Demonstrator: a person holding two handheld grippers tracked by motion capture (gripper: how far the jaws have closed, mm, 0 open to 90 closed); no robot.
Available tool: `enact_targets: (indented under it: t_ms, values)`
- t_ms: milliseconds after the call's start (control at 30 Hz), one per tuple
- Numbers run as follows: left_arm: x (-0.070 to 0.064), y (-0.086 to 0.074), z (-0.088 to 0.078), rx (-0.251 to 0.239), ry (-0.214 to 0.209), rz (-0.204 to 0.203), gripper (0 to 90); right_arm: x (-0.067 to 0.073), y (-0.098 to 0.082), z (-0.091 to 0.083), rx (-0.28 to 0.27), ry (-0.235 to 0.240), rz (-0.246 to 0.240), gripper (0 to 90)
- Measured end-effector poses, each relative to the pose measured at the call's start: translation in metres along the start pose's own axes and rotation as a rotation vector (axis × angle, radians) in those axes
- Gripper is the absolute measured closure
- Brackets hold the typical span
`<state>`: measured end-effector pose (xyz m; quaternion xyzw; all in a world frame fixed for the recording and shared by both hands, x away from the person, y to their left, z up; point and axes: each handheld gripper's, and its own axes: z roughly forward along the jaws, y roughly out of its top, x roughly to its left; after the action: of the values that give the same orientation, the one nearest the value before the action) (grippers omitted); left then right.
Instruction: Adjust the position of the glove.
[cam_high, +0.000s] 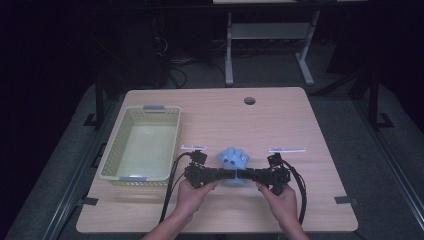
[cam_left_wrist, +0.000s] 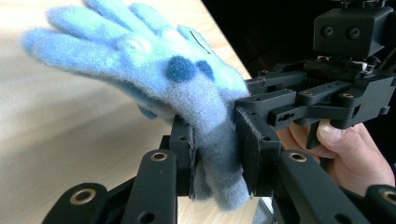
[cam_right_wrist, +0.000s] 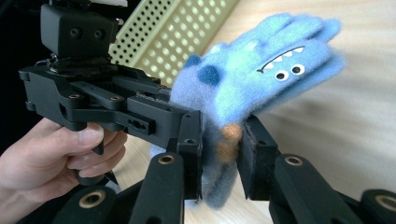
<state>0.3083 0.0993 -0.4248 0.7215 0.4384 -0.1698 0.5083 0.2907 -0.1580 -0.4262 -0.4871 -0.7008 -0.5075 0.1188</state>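
Clearly, I had both tongs, left gripper (cam_left_wrist: 215, 154) and right gripper (cam_right_wrist: 220, 154), clamped on the fuzzy blue monster-face glove (cam_high: 233, 160), lifting it, with the pale green perforated plastic basket (cam_high: 111, 162) probably next.

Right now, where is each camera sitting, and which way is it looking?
High view: above the person's side, looking forward and down on the table, the basket and the glove; both forearms and hands show.
Left gripper view: on the left gripper, looking along its jaws shut on the glove's cuff; the right gripper and its hand show beyond.
Right gripper view: on the right gripper, also shut on the cuff; the left gripper and basket show beyond.
Both gripper views share the glove, from opposite sides.
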Motion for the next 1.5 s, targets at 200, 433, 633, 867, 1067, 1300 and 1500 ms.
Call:
enact_targets:
  t_ms: [200, 433, 633, 867, 1067, 1300, 1500]
  values:
    - [-0.004, 0.009, -0.011, -0.024, -0.006, 0.013, 68.8, 0.011, 0.014, -0.001, -0.012, 0.006, -0.023, 72.4]
    - [-0.003, 0.017, -0.026, -0.038, -0.001, 0.023, 68.7, 0.021, 0.026, 0.005, -0.008, 0.021, -0.040, 72.4]
    - [-0.001, 0.021, -0.038, -0.046, 0.002, 0.022, 68.7, 0.028, 0.035, 0.013, 0.000, 0.032, -0.048, 72.4]
    - [-0.001, 0.027, -0.047, -0.056, 0.011, 0.028, 68.7, 0.035, 0.044, 0.019, 0.011, 0.041, -0.049, 72.4]
    - [0.002, 0.029, -0.053, -0.058, 0.011, 0.021, 68.7, 0.037, 0.049, 0.023, 0.012, 0.050, -0.054, 72.4]
    - [0.004, 0.031, -0.061, -0.067, 0.009, 0.022, 68.7, 0.039, 0.054, 0.029, 0.019, 0.071, -0.043, 72.4]
    - [0.005, 0.033, -0.069, -0.081, 0.008, 0.025, 68.6, 0.046, 0.059, 0.033, 0.018, 0.072, -0.063, 72.4]
